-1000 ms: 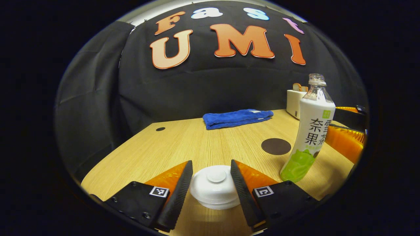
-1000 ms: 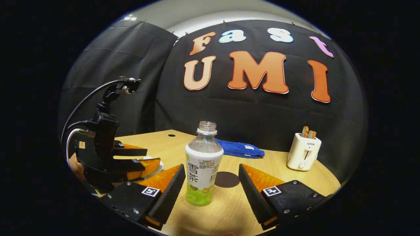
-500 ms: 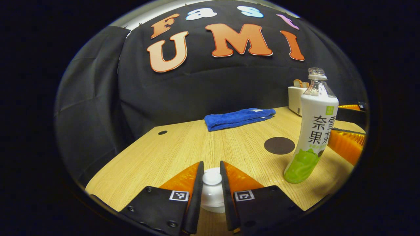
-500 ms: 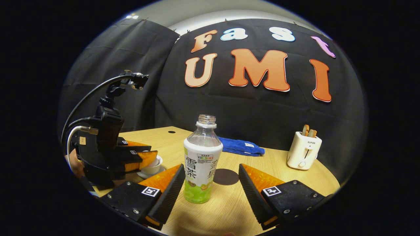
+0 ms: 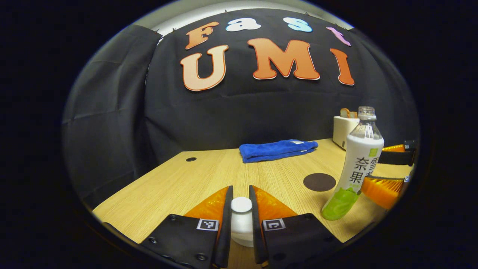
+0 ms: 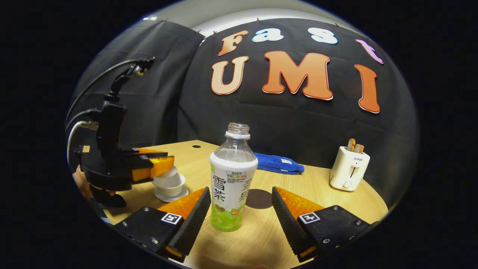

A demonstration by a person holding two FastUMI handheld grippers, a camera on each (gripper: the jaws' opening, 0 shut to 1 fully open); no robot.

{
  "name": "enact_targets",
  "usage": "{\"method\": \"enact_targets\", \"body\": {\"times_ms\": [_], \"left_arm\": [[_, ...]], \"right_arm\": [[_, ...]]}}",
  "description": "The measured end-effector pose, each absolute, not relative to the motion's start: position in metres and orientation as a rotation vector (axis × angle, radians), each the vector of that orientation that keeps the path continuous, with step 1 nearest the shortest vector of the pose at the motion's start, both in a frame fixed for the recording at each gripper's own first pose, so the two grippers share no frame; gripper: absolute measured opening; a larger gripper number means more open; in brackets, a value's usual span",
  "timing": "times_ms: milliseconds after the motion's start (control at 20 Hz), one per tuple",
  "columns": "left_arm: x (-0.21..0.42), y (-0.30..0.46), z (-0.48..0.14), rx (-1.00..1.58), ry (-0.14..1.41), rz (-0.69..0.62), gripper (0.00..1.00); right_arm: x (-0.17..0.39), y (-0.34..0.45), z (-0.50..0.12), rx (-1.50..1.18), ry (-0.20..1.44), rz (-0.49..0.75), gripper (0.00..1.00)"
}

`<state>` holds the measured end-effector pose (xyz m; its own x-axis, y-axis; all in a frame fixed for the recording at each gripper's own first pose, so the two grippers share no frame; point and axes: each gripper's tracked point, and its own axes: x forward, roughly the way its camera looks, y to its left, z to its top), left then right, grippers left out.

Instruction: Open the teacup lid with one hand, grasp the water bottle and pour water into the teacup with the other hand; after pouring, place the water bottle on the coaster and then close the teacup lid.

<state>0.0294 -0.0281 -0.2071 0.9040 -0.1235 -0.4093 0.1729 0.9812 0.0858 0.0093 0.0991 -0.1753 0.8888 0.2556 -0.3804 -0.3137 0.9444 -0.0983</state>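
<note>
Teacup lid (image 5: 241, 209): white, its knob clamped between the two fingers of the left hand-held gripper (image 5: 241, 216), whose jaws stand narrow. In the right gripper view the lid (image 6: 167, 172) sits just above the white teacup (image 6: 170, 184), which stands on its saucer (image 6: 171, 194) at the worktop's (image 6: 261, 235) near left; whether lid and cup still touch cannot be told. Water bottle (image 6: 232, 179): uncapped, upright, green liquid low inside, standing between the wide-open fingers of the right hand-held gripper (image 6: 239, 209), neither finger touching it. Coaster (image 6: 259, 198): dark, round, bare, just behind the bottle. Farther back lie a folded blue towel (image 6: 279, 163) and, to the right, a white toaster (image 6: 349, 169) holding bread slices.
</note>
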Motion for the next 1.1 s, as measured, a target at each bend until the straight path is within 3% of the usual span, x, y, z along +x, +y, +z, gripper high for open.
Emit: {"method": "enact_targets", "body": {"times_ms": [200,400,650,1100], "left_arm": [[0.033,-0.012,-0.188,0.080,0.379,-0.121,0.26],[0.033,0.007,-0.186,0.079,0.373,-0.082,0.29],[0.024,0.027,-0.192,0.066,0.381,-0.054,0.29],[0.018,0.068,-0.194,0.035,0.393,-0.003,0.29]], "right_arm": [[0.018,0.105,-0.191,-0.159,0.418,0.291,0.98],[0.019,0.113,-0.210,-0.155,0.478,0.295,0.97],[0.028,0.109,-0.213,-0.166,0.491,0.247,0.67],[0.050,0.084,-0.193,-0.425,0.448,0.181,0.64]]}}
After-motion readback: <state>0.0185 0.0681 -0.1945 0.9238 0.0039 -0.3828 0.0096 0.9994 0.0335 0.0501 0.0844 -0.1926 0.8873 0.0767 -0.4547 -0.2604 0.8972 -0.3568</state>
